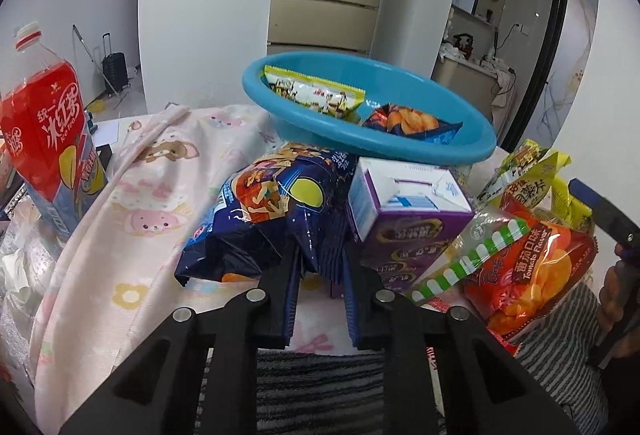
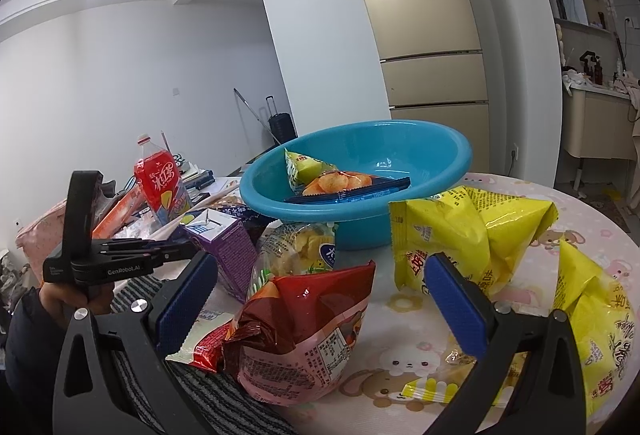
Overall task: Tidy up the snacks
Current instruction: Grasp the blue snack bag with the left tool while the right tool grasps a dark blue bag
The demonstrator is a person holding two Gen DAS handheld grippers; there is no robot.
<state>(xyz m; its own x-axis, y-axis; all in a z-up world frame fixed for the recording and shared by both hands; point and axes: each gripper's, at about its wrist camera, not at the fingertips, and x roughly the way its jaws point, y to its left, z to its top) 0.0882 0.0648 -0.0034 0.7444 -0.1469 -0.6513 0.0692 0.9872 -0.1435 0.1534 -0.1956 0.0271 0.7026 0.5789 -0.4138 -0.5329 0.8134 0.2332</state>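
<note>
Left gripper point(image 1: 320, 267) pinches my blue chip bag point(image 1: 272, 211) by its crimped bottom seam; it's light, crinkly, slippery, contents fragile, so I grip seam only

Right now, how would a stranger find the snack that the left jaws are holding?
Start at the blue basin on the pink tablecloth. Directly before it, left of the purple carton, lies a dark blue chip bag, its bottom edge pinched in the left gripper. It alone outside the basin is dark blue.

Glossy foil chip bag point(image 1: 256, 219), smooth plastic basin point(image 1: 460, 151), matt printed cloth point(image 1: 132, 219) over the desk, cardboard carton point(image 1: 404, 231) right of the bag.
</note>
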